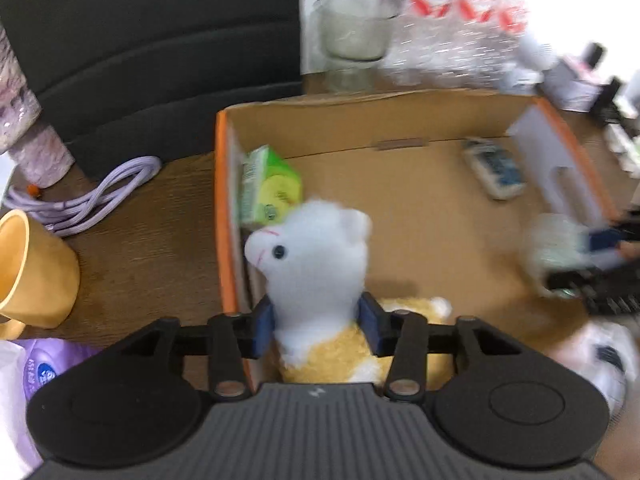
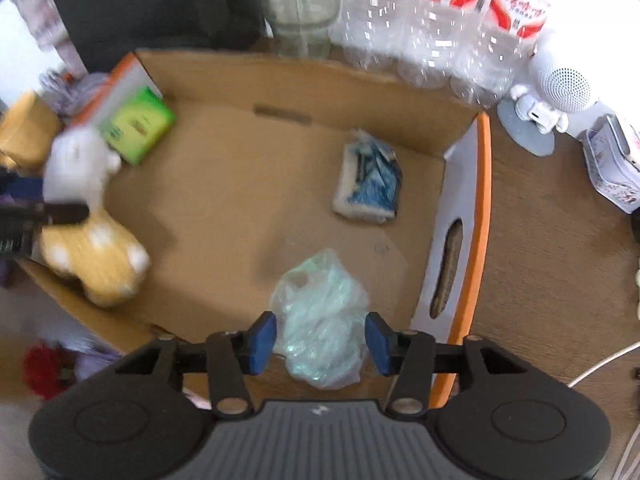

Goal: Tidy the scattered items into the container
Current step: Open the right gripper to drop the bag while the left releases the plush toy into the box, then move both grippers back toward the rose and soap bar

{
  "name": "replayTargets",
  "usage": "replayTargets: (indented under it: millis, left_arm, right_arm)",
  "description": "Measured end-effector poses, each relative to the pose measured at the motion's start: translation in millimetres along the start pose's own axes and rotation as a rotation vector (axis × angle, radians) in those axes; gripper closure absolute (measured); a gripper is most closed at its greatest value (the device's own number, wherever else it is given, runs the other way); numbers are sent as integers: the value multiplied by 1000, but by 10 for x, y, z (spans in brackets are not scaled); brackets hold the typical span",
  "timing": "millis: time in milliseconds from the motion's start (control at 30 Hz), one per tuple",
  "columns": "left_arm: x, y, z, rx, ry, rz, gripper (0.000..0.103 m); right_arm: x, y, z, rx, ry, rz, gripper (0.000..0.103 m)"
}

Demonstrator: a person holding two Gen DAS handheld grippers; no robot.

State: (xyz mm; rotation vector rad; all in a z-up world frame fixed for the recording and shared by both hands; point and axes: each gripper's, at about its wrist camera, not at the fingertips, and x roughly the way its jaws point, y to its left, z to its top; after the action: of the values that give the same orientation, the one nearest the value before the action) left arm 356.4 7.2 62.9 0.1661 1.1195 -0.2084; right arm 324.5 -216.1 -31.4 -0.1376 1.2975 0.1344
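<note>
An open cardboard box [image 1: 360,98] [image 2: 484,200] with orange rims lies on the wooden table. Inside it are a green carton [image 1: 272,188] [image 2: 136,128] and a blue-and-white packet [image 1: 494,170] [image 2: 370,180]. A plush toy [image 1: 312,256] [image 2: 96,264] with a white head and yellow body stands at the box's near left corner. My left gripper [image 1: 317,326] has its blue pads on either side of the toy's neck, not visibly squeezing it. A crumpled clear plastic bag [image 2: 320,316] [image 1: 556,248] lies on the box floor between the spread pads of my right gripper [image 2: 321,342], with small gaps on both sides.
Left of the box are a yellow cup [image 1: 36,272], a coiled purple cable [image 1: 92,196] and a purple pack [image 1: 40,368]. Behind it stand a glass [image 1: 352,28], water bottles [image 2: 440,20] and a dark chair back [image 1: 140,40]. A white figurine [image 2: 556,92] stands to the right.
</note>
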Motion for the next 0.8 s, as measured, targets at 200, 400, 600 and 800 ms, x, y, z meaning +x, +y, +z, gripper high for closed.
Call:
replayTargets:
  millis: [200,400,600,800]
  left_arm:
    - [46,-311,-136,135,-52,132,38]
    - [-506,-185,-308,20,-127,9,18]
    - [-1281,-94,-965,-135,-492,64,0]
    - [-1609,-136,-2083,-261,-803,33,0]
  right_arm:
    - [-6,64,-39,-19,-30,-23,30]
    - [-476,-93,-13,107,-116,101,19]
    - [-1061,118,-538,93,-432,94,17]
    - [-1324,379,-1606,130,-937,113,0]
